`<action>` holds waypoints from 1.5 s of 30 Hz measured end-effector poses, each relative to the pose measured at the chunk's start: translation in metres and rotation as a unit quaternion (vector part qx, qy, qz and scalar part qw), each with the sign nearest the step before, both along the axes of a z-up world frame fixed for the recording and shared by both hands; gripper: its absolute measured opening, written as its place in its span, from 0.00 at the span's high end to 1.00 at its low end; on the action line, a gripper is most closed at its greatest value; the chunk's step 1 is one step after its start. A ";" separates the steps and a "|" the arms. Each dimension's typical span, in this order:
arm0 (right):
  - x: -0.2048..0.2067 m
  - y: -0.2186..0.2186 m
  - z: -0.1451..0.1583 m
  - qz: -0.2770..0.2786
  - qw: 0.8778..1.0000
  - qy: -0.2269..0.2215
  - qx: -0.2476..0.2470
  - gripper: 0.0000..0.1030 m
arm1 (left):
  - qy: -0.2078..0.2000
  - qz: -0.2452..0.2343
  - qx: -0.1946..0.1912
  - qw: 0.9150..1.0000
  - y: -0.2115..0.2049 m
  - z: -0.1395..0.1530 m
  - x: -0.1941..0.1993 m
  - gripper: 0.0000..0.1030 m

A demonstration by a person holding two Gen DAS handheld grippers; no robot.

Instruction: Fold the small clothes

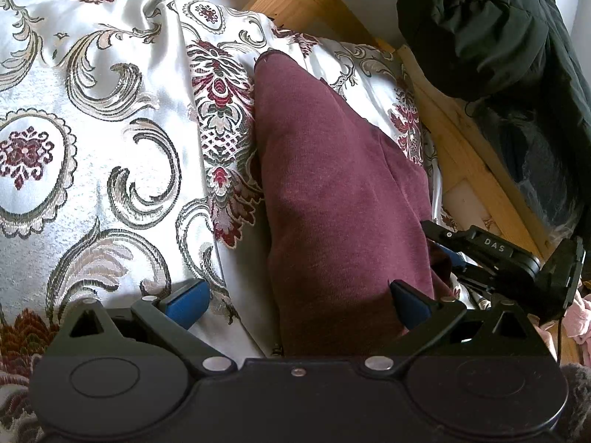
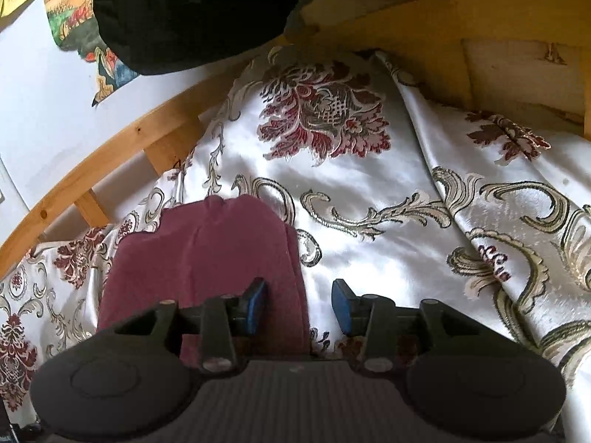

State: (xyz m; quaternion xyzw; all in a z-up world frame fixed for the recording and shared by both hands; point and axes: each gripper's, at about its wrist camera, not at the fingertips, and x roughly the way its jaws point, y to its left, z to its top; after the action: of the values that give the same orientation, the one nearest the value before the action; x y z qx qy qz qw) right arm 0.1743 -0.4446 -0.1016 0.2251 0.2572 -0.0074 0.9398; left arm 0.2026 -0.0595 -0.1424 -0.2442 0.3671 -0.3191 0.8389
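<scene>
A maroon garment (image 1: 332, 192) lies folded into a long strip on the patterned bedspread (image 1: 92, 147). My left gripper (image 1: 299, 302) is open wide just above its near end, the right blue pad (image 1: 410, 304) over the cloth, the left pad (image 1: 186, 301) over the bedspread. The right gripper shows in the left wrist view (image 1: 454, 254) at the garment's right edge. In the right wrist view the garment (image 2: 207, 258) lies at the lower left. My right gripper (image 2: 300, 306) is open, its jaws astride the garment's right edge, holding nothing.
A wooden bed frame (image 1: 461, 140) runs along the far side, also in the right wrist view (image 2: 110, 158). A black coat (image 1: 498, 29) hangs over it. A pink cloth (image 1: 580, 317) lies at the right edge. The bedspread (image 2: 406, 221) has raised folds.
</scene>
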 end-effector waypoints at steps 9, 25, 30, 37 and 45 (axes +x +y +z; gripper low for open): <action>0.000 0.003 -0.006 0.002 1.000 0.009 -0.005 0.53 | 0.000 0.002 0.001 1.000 0.000 0.000 0.000 0.00; 0.043 0.015 -0.005 0.073 0.997 -0.013 -0.029 0.44 | -0.015 0.012 -0.045 0.999 0.008 -0.003 -0.001 0.01; 0.041 0.058 -0.003 0.110 0.981 -0.014 -0.158 0.55 | -0.020 0.011 -0.039 0.999 0.006 -0.003 0.000 0.01; 0.037 0.071 -0.006 0.112 0.971 -0.020 -0.209 0.50 | -0.020 0.012 -0.038 0.999 0.006 -0.004 0.001 0.01; 0.045 0.050 -0.002 0.101 0.988 0.003 -0.114 0.67 | -0.004 0.000 -0.117 0.993 0.014 -0.002 0.020 0.16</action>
State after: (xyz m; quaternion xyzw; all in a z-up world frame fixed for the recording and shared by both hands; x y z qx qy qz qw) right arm 0.2190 -0.3946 -0.1035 0.0890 0.2788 0.0577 0.9545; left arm 0.2225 -0.0451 -0.1441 -0.3393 0.3238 -0.3606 0.8062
